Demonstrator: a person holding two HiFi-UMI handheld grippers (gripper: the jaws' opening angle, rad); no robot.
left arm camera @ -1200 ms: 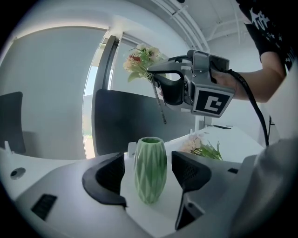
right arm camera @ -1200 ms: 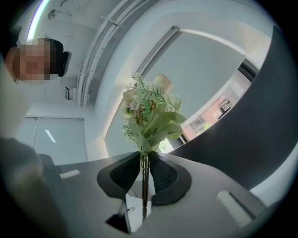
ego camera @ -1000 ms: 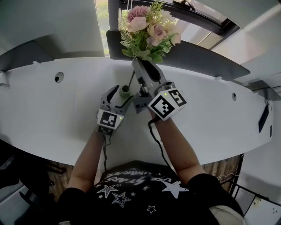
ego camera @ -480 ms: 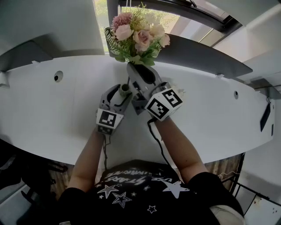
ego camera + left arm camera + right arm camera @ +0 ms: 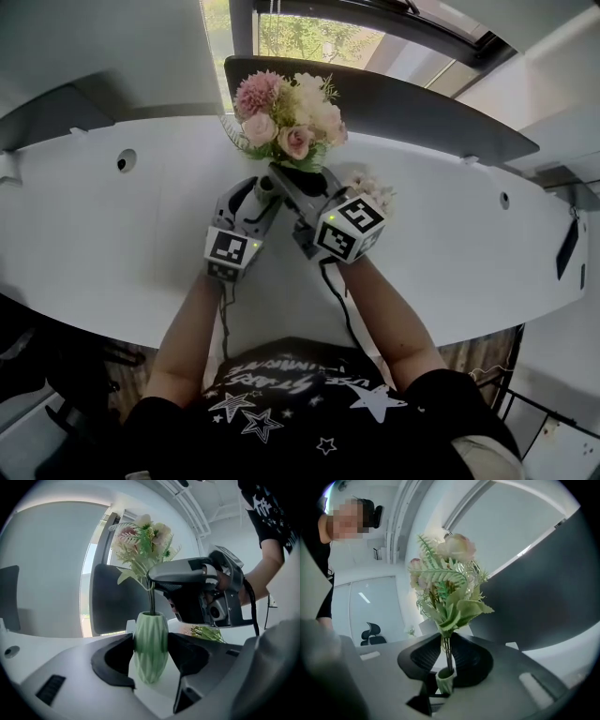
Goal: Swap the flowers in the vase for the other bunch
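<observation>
Head view: a white tabletop (image 5: 112, 225) carries everything. The pink-and-cream bunch of flowers (image 5: 291, 117) stands upright, its stems clamped in the right tongs (image 5: 447, 656) and reaching into the mouth of the green ribbed vase (image 5: 151, 665). The left tongs (image 5: 151, 641) have just been closing and grip the vase's sides. The other bunch (image 5: 370, 190) lies on the tabletop nearby.

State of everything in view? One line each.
Vase: upright, gripped at its sides.
Bouquet: upright, stems in the vase mouth.
Other bunch: lying on the table, untouched.
Left gripper: jaws just closed, shut on the vase.
Right gripper: jaws shut on the bouquet stems.
</observation>
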